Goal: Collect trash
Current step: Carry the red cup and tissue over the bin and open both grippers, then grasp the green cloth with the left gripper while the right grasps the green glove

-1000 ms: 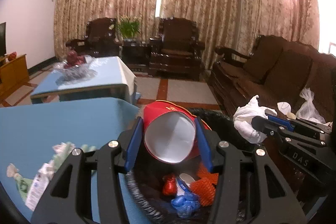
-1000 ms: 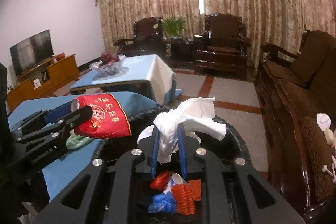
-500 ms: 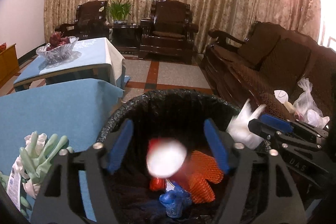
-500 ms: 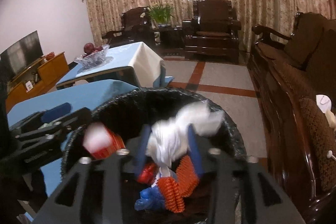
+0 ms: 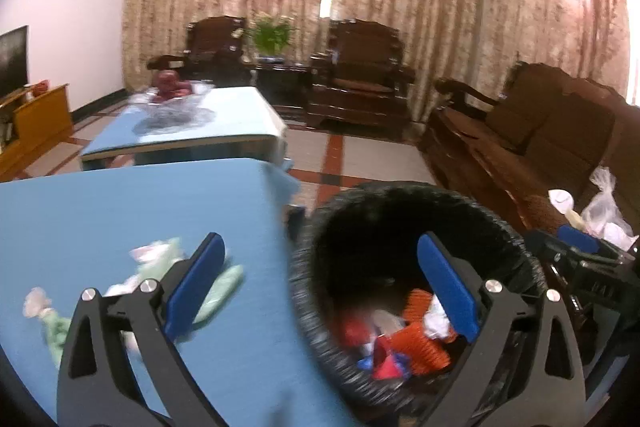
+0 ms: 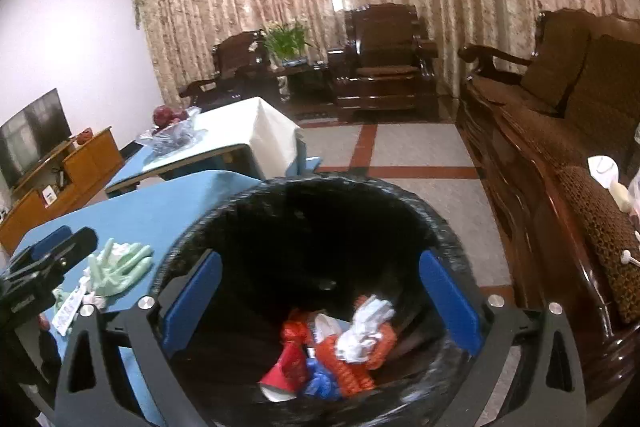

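Trash [image 6: 340,351] lay heaped at the bottom of the black-lined bin [image 6: 452,239]: a red cup, white tissue, orange netting and something blue, all blurred together in the left wrist view. The right claw [image 6: 320,303] hung over the bin's mouth, its jaws having just been opening, now spread wide with nothing between them. The left claw [image 5: 320,287] straddled the bin's left rim, jaws likewise just opened, wide apart and empty. More litter, a pale green glove [image 6: 120,269] and white scraps, sat on the blue bench [image 5: 120,211] near its right edge, partly hidden behind the left claw's finger. Bare bench stretched beyond it; open tiled floor [image 6: 420,147] lay past the bin.
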Demonstrator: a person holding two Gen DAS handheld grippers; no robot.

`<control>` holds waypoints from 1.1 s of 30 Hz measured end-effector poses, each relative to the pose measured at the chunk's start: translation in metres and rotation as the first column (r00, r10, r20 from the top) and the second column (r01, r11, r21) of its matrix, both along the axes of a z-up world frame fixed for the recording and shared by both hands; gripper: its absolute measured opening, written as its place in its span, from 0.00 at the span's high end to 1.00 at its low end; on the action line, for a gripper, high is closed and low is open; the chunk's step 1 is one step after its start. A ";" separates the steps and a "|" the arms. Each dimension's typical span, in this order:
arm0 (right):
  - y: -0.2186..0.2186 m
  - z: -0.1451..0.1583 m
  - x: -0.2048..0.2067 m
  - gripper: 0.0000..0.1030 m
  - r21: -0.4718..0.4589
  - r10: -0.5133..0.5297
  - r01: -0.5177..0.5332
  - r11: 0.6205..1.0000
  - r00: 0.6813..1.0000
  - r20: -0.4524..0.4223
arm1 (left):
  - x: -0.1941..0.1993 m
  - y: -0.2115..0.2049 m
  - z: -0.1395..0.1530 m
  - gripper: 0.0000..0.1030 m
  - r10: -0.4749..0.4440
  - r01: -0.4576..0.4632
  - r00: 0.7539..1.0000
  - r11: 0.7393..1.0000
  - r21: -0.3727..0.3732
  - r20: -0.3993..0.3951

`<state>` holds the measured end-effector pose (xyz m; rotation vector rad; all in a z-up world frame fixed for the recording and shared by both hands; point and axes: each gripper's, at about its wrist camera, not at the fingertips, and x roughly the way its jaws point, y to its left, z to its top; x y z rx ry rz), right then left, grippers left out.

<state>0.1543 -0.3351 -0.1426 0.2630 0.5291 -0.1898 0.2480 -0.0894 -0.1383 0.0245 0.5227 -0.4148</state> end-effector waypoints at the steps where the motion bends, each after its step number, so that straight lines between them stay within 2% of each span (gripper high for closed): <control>1: 0.005 0.001 -0.001 0.05 -0.002 0.011 -0.011 1.000 1.000 0.004 | -0.004 0.011 0.001 0.08 0.022 -0.022 1.000 1.000 0.004 0.005; 9: 0.080 0.008 0.013 0.05 -0.006 0.147 -0.147 0.989 0.989 0.008 | -0.026 0.101 0.010 0.08 0.191 -0.192 0.981 0.981 0.028 0.014; 15: 0.161 0.017 0.026 0.05 -0.061 0.294 -0.292 0.955 0.955 0.033 | -0.038 0.162 0.015 0.08 0.302 -0.304 0.952 0.951 0.059 0.046; 18: 0.189 0.015 0.033 0.06 -0.062 0.341 -0.338 0.939 0.939 0.037 | -0.041 0.189 0.013 0.08 0.349 -0.352 0.936 0.934 0.067 0.046; 25: 0.252 -0.012 0.062 0.15 -0.073 0.413 -0.413 0.908 0.911 -0.015 | -0.037 0.236 0.002 0.08 0.444 -0.445 0.895 0.889 0.106 0.031; 33: 0.275 -0.051 0.098 0.26 -0.070 0.392 -0.403 0.913 0.910 -0.134 | -0.027 0.260 -0.028 0.08 0.470 -0.462 0.882 0.878 0.129 -0.042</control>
